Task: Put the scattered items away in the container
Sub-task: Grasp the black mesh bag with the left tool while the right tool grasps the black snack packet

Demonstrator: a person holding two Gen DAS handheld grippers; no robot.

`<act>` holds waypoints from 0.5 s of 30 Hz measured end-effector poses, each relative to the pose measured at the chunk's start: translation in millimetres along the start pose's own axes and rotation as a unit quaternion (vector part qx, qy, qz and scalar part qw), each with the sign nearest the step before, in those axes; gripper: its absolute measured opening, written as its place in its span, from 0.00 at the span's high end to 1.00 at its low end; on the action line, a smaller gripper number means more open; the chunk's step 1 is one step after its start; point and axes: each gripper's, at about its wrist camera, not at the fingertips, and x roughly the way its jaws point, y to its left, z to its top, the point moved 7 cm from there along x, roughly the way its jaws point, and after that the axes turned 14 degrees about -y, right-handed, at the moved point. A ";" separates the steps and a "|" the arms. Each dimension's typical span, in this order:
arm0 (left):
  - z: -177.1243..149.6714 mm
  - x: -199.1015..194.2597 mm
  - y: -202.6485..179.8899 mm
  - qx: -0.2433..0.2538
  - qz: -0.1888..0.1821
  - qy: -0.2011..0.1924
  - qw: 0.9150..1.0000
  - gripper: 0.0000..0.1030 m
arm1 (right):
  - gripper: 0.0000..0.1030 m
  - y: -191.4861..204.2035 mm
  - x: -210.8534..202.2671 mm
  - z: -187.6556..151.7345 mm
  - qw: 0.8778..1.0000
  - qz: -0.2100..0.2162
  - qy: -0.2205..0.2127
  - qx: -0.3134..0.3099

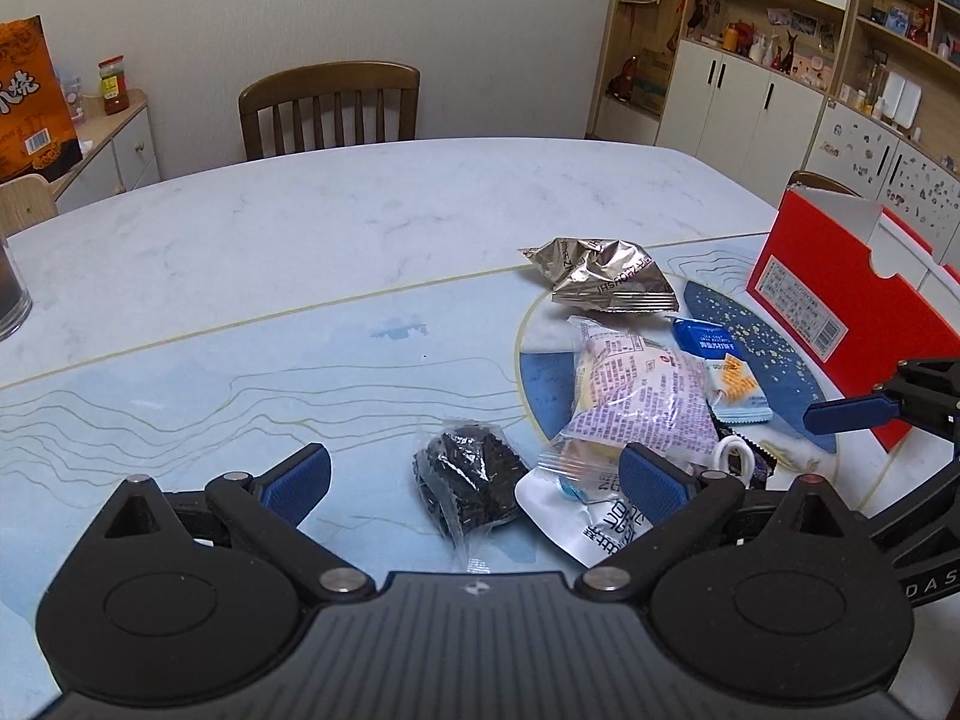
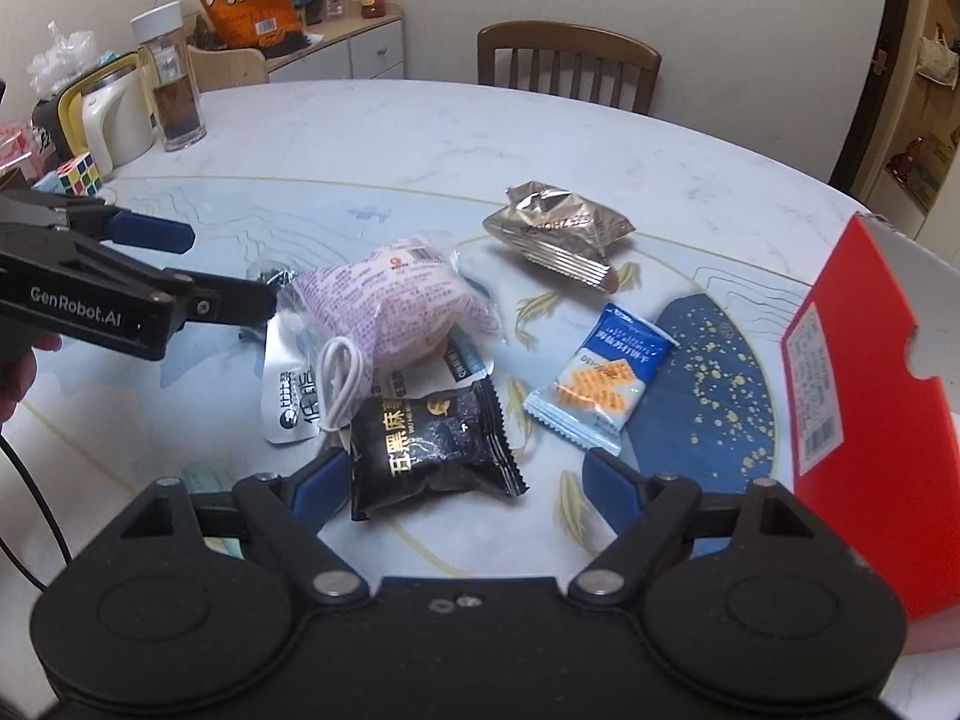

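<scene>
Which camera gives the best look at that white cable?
The right wrist view: the white cable lies in full sight, looped over the packets beside the black snack pack. The left wrist view shows only one small loop behind the left tool's finger.

The far half of the desk is left bare up to the wooden chair, and open room is also seen on its left side, where only a glass stands at the edge. The middle right is crowded by packets: a silver packet, a pink bag, a blue cracker packet and a black packet lying close together. The right side is blocked by the upright wall of the red box. A narrow strip of desk is left between cracker packet and box.
</scene>
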 end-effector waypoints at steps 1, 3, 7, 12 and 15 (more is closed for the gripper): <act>-0.6 2.5 -0.8 0.002 0.002 0.001 1.000 0.00 | 0.19 0.7 2.1 0.0 1.000 0.002 0.001 -0.002; -2.0 6.5 -0.5 0.004 0.002 0.004 1.000 0.01 | 0.19 1.6 5.7 -0.5 1.000 0.005 0.001 -0.005; -6.1 12.9 -1.5 0.004 -0.003 0.008 1.000 0.01 | 0.20 3.6 11.9 -2.6 1.000 0.012 0.004 -0.011; -9.5 18.5 -0.5 -0.006 -0.006 0.010 1.000 0.02 | 0.21 5.4 16.8 -5.5 1.000 0.017 0.007 -0.013; -7.2 17.2 6.1 -0.030 -0.005 0.003 1.000 0.04 | 0.22 6.7 18.8 -5.9 1.000 0.021 0.009 -0.013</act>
